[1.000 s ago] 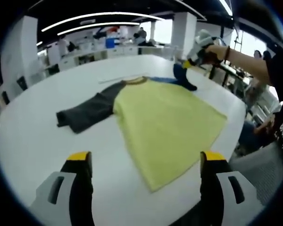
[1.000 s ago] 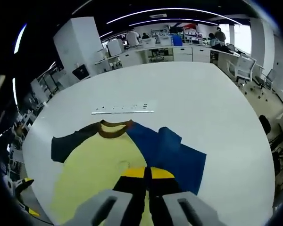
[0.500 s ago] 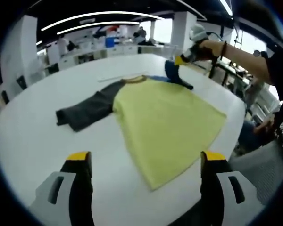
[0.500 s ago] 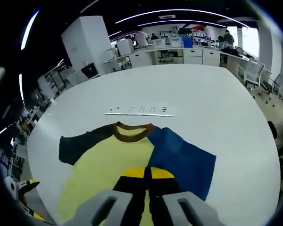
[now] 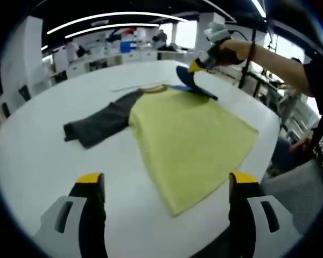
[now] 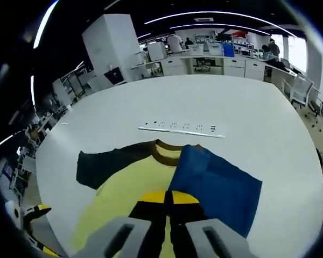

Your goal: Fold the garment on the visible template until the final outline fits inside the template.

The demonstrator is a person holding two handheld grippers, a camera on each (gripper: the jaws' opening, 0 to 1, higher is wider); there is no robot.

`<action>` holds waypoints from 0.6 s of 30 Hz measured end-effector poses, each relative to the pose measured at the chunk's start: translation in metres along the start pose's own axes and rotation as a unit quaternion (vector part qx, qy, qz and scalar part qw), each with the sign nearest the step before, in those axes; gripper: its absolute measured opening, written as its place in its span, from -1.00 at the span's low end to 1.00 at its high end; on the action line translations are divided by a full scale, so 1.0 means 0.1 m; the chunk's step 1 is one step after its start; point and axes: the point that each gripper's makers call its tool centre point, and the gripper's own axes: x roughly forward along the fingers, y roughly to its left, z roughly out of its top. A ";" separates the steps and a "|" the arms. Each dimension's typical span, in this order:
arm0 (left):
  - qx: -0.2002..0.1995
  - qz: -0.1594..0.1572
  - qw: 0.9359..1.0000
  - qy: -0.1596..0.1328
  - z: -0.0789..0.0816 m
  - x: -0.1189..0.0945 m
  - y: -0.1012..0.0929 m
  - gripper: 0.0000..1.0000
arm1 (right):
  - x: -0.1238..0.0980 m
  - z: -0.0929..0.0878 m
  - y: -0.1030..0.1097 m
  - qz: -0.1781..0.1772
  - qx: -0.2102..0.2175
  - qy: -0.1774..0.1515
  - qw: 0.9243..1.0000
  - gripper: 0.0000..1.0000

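One sleeve is in hand: my right gripper (image 6: 169,201) has its jaws clamped on the blue sleeve (image 6: 215,185) of the shirt (image 5: 188,140), lifted off the white surface (image 5: 37,161). To fold it well, I judge I should carry it across the yellow body in a flat arc, keeping the crease straight near the brown collar (image 6: 164,153). My left gripper (image 5: 167,185) hangs near the hem, jaws apart and empty. Spread flat mid-surface, the shirt has a yellow body and a dark grey sleeve (image 5: 97,126) lying outstretched.
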 end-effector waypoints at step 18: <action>-0.002 -0.001 1.000 0.007 -0.06 -0.01 0.00 0.83 | 0.20 0.08 0.49 0.031 -0.055 0.015 0.998 -1.00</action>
